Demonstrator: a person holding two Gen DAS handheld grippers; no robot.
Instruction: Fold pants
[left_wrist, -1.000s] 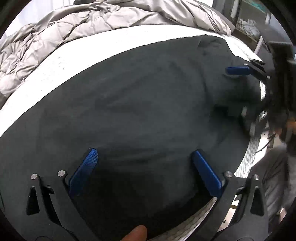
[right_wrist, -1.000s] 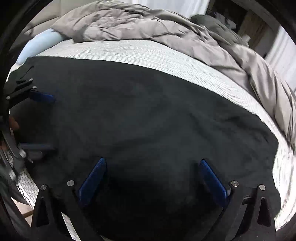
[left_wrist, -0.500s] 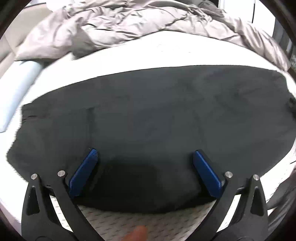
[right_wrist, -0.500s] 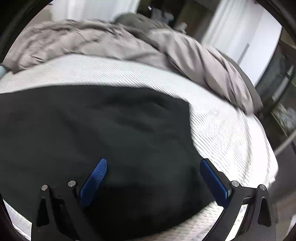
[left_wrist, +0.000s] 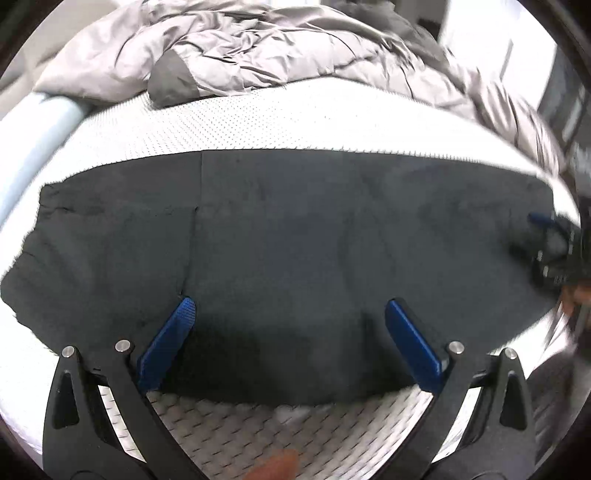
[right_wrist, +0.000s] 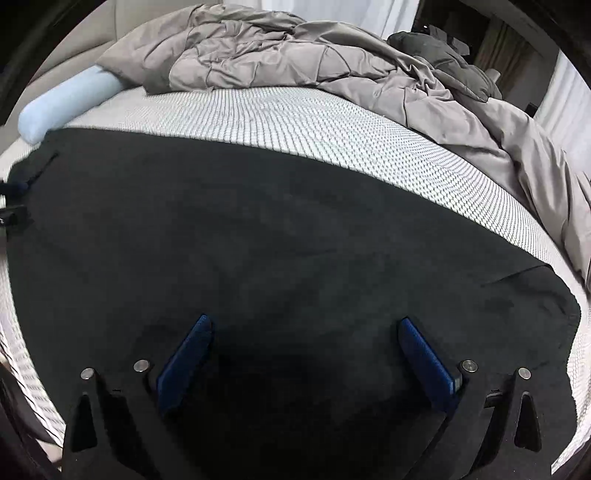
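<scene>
My left tongs (left_wrist: 286, 314) and right tongs (right_wrist: 303, 328) both gape wide, holding nothing, poised over the dark charcoal fabric pants (left_wrist: 295, 240) spread flat across the white textured mattress (left_wrist: 258, 122). Since half a second ago, my right tongs have swung back left over the cloth.

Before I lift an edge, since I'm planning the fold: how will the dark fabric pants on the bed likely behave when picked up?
The dark fabric pants would probably droop: they lie flat with soft creases on the white textured mattress. They look thin, so likely light. The matte cloth probably won't slip between the left gripper fingers, now open.
</scene>
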